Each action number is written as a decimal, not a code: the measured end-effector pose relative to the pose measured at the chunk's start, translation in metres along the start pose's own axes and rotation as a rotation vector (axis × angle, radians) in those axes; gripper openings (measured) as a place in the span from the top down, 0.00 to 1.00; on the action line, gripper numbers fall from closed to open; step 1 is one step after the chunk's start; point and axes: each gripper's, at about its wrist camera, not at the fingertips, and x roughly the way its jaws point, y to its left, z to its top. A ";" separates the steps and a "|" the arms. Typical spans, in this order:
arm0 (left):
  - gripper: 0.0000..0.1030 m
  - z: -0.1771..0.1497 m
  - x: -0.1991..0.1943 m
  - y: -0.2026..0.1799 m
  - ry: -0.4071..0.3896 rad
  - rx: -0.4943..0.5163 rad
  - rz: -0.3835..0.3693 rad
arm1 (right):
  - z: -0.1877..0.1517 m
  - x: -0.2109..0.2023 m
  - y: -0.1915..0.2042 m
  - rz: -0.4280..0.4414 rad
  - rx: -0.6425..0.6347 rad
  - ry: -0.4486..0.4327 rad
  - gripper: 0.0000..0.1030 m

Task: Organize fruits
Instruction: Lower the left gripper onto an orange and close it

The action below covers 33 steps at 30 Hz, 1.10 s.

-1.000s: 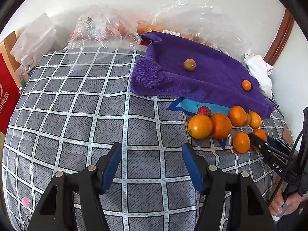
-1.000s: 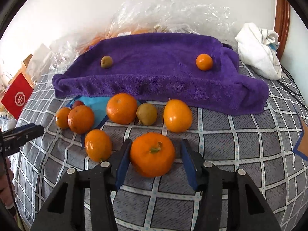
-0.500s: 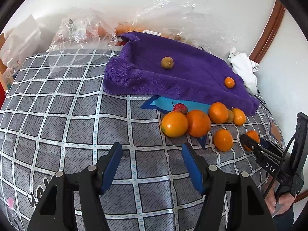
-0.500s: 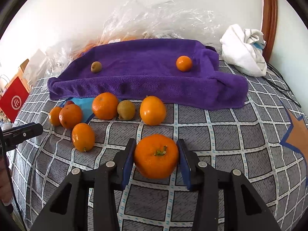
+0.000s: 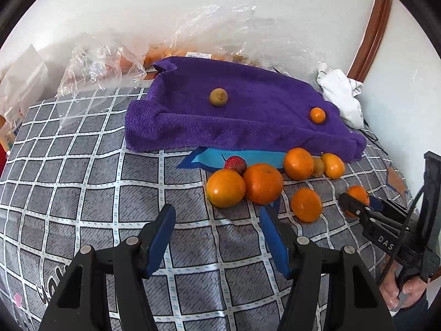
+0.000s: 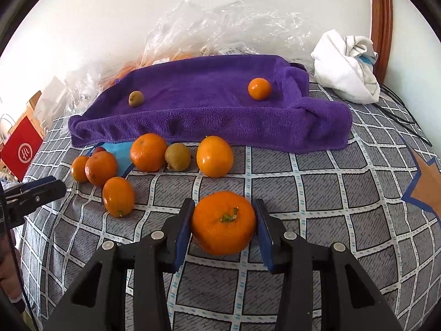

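My right gripper (image 6: 223,220) is shut on a large orange (image 6: 223,223), held just over the checked cloth. In front of it lie several oranges (image 6: 215,155) and a kiwi (image 6: 177,156). A purple towel (image 6: 209,110) behind them carries a small kiwi (image 6: 136,98) and a small orange (image 6: 259,88). My left gripper (image 5: 217,220) is open and empty, just short of two oranges (image 5: 226,188) and a strawberry (image 5: 235,163). The right gripper (image 5: 355,202) with its orange shows at the right of the left wrist view.
Clear plastic bags (image 6: 226,30) lie behind the towel against the wall. A white cloth (image 6: 346,64) sits at the back right. A red bag (image 6: 22,149) stands at the left edge. A wooden frame (image 5: 369,30) runs up the right wall.
My right gripper has closed its pads onto the large orange. My left gripper has moved toward the fruit group and stays open.
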 end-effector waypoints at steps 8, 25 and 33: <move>0.47 0.005 0.019 0.008 0.021 -0.063 -0.006 | 0.000 0.002 0.002 -0.006 -0.009 0.008 0.58; 0.72 0.001 0.009 0.009 -0.011 -0.046 -0.007 | 0.000 0.003 0.004 -0.027 -0.024 0.011 0.58; 0.76 0.012 -0.014 0.015 -0.049 -0.032 0.026 | 0.006 -0.015 0.000 -0.009 -0.006 -0.024 0.59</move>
